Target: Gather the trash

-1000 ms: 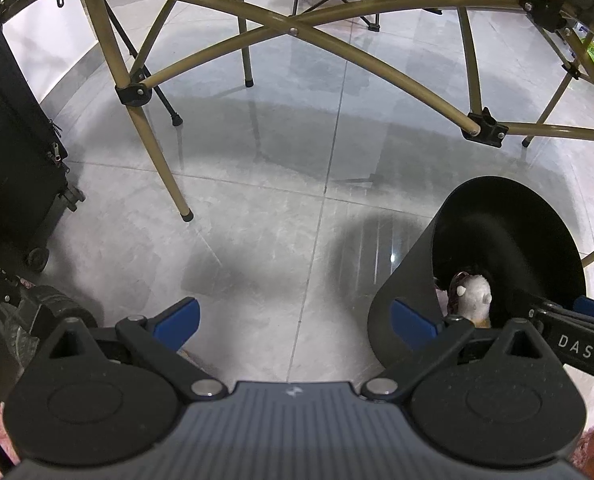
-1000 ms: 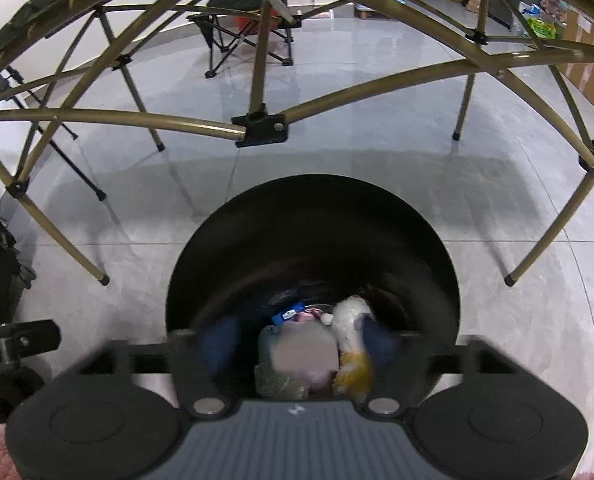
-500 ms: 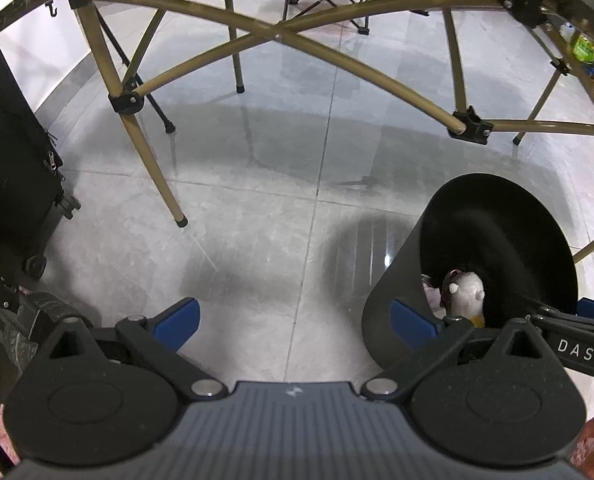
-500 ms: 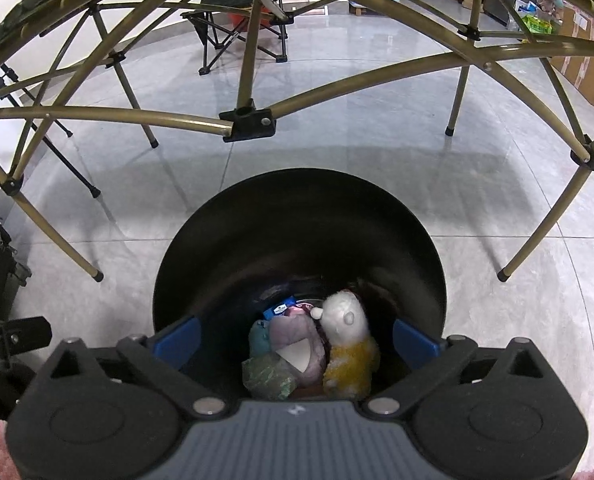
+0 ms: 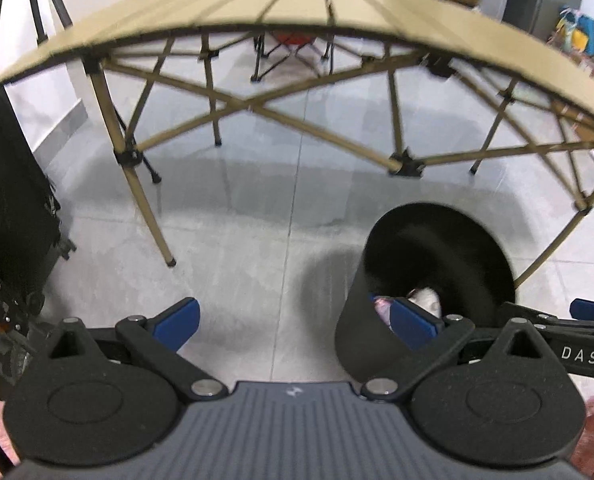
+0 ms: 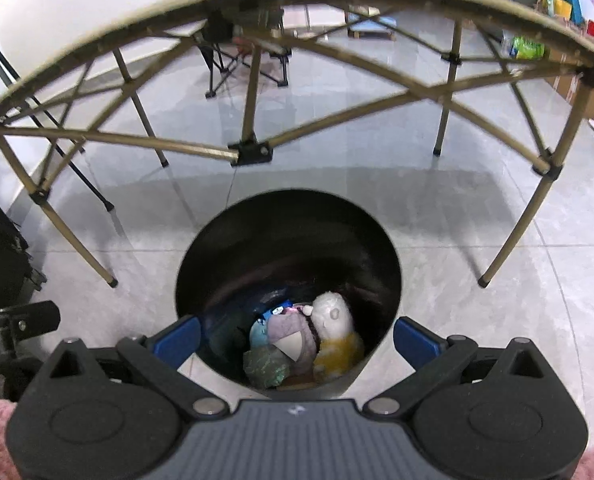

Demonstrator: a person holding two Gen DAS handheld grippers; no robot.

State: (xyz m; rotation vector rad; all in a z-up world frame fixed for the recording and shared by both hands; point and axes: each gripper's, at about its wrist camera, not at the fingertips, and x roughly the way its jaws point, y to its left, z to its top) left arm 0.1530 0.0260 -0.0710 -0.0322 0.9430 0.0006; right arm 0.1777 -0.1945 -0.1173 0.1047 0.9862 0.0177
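Right claw (image 6: 296,338) over bin (image 6: 381,248) (open).

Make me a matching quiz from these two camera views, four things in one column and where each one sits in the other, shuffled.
1. white and yellow plush toy
2. black bin
3. folding table
4. right claw

A. on the tiled floor
B. above the bin's mouth, open and empty
C. inside the bin
D. beyond the bin, on tan crossed legs

Pairs: 1-C, 2-A, 3-D, 4-B
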